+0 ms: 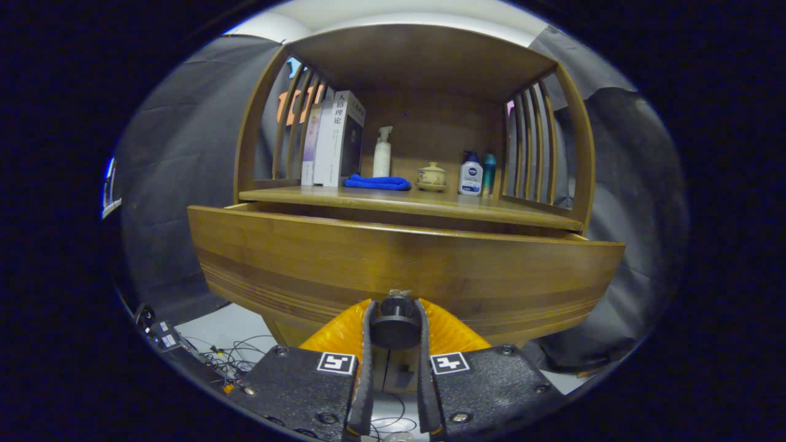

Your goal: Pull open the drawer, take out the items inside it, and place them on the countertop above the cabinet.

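Gripper (pixel 395 319) clenched on the drawer knob (pixel 395 324), drawer (pixel 405 270) drawn partly out of the cabinet.

Both fingers (pixel 367 344) press the sides of the round dark knob, which sits between their tips at the lower middle of the wooden drawer front; the front stands forward of the countertop (pixel 417 205) above it, and the drawer's inside cannot be seen from here; on the countertop, under the cabinet's upper shelf and between its slatted sides, stand a row of books (pixel 334 141) at the left, a folded blue cloth (pixel 377 182) just beside them, a white spray bottle (pixel 382 153) behind the cloth, a small lidded ceramic pot (pixel 431 176), a white pump bottle (pixel 470 175) and a teal bottle (pixel 489 172) touching or nearly touching it; cables (pixel 233 356) lie on the floor below, left of the fingers.
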The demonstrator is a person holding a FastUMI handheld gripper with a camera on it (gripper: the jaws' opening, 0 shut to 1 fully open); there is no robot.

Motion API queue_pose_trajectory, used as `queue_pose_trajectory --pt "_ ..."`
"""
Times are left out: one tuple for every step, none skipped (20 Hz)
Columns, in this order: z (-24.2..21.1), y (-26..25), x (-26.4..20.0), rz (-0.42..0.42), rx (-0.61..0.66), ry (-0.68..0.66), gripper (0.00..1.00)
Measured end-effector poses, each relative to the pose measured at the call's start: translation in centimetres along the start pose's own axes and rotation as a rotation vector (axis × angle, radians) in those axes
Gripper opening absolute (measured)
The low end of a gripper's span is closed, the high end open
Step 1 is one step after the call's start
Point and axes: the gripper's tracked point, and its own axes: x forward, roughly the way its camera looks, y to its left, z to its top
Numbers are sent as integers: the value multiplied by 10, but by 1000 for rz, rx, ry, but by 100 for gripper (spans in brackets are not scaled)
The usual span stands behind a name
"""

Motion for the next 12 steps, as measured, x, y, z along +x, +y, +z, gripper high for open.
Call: queue_pose_trajectory --pt "-2 1 -6 4 0 1 32" --pt "-3 1 -12 8 5 6 32" --pt "-4 1 -16 11 14 10 32" --pt "-5 2 -22 13 19 12 32" --pt "-7 2 -27 15 21 13 31" --pt "-8 2 -32 15 20 11 31" --pt "-9 3 -37 14 20 9 31" --pt "-11 3 -43 16 23 9 31" --pt "-14 4 -48 18 25 9 31" --pt "-16 4 -53 19 23 12 32" --pt "-19 4 -58 20 20 14 32" --pt "-21 4 -63 21 24 15 31"
